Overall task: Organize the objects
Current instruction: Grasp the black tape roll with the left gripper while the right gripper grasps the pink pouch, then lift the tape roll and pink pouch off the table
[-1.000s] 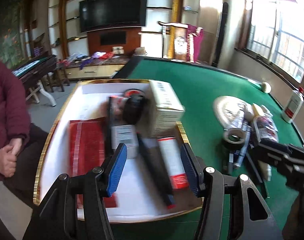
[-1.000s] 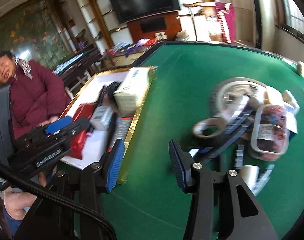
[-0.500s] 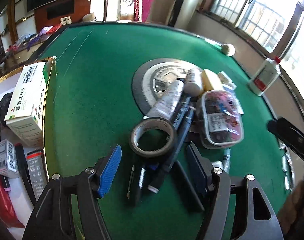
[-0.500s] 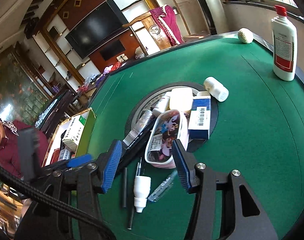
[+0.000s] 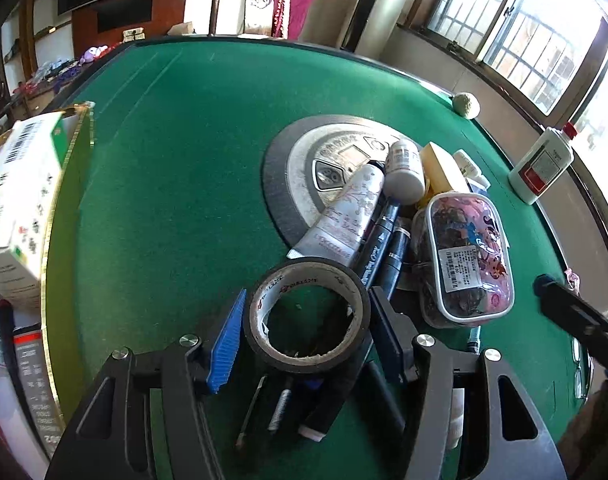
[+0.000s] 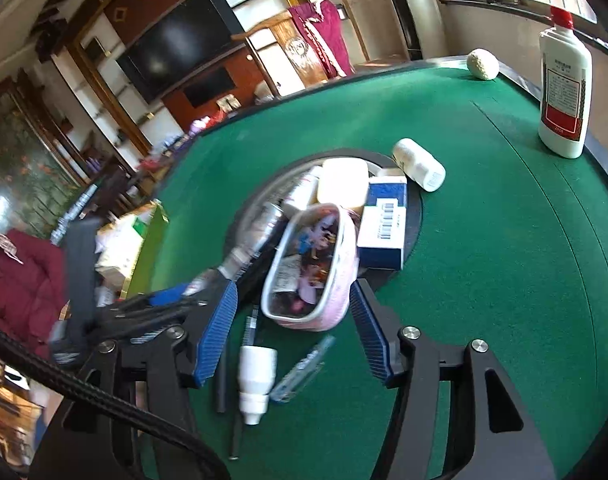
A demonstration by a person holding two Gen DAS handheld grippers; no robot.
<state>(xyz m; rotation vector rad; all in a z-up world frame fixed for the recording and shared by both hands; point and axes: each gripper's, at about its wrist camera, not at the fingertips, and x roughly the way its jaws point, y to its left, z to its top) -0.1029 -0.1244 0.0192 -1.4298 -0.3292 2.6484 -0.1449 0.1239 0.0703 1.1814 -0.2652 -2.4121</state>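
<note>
A roll of dark tape (image 5: 264, 344) lies flat on the green table (image 5: 176, 200) between the pads of my left gripper (image 5: 306, 336). Its jaws are closing, with the pads close against the roll's two sides. In the right wrist view, the near end of a pink clear-topped pouch (image 6: 312, 268) lies inside my right gripper (image 6: 294, 334). Those jaws are opening, with a gap on each side. The pouch (image 5: 468, 252) rests on a pile with a hand cream tube (image 5: 348, 212), black markers (image 5: 378, 240) and a white pill bottle (image 5: 402, 168).
A gold-rimmed tray (image 5: 64, 184) at the left holds a white and green box (image 5: 20, 196). The pile lies on a round grey disc (image 5: 300, 160). A blue-white box (image 6: 384, 224), a dropper bottle (image 6: 256, 372), a red-labelled white bottle (image 6: 564, 92) and a person in maroon (image 6: 20, 280) are also here.
Both views swung from the tray over to the pile. My left gripper came down around the tape roll. My right gripper moved up to the pouch and its jaws spread wider.
</note>
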